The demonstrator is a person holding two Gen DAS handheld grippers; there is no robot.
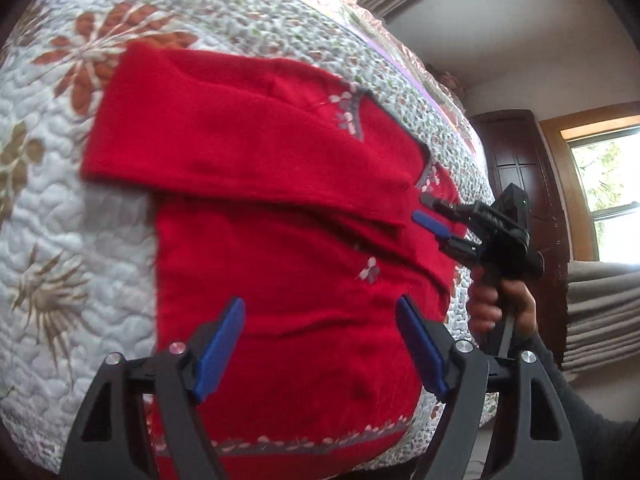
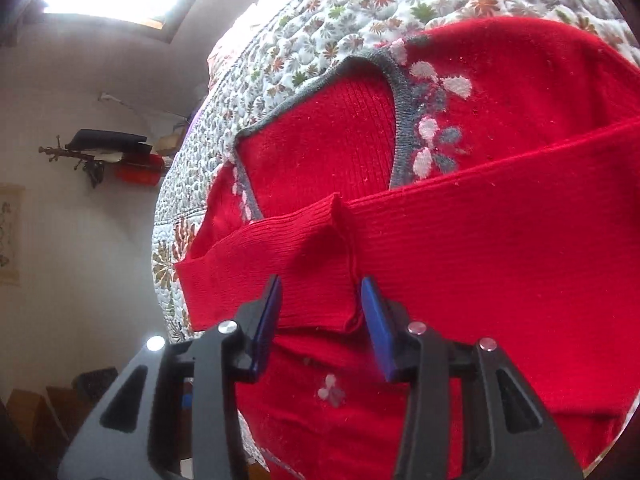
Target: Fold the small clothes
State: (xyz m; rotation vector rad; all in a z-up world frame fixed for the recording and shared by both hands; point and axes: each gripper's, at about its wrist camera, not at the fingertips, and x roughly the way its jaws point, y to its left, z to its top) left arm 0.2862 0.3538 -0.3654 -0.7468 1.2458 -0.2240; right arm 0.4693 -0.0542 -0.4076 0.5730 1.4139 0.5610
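One red sweater (image 1: 288,216), one floral quilt (image 1: 72,208), two claws

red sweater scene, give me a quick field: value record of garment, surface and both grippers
garment: red sweater, grey floral neckline trim, one sleeve folded across the chest
surface: floral quilted bedspread
left gripper: open, over the lower body of the sweater
right gripper: open, straddling the sleeve cuff

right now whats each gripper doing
left gripper: open, holding nothing, over the red sweater.
right gripper: open, around the sleeve cuff.
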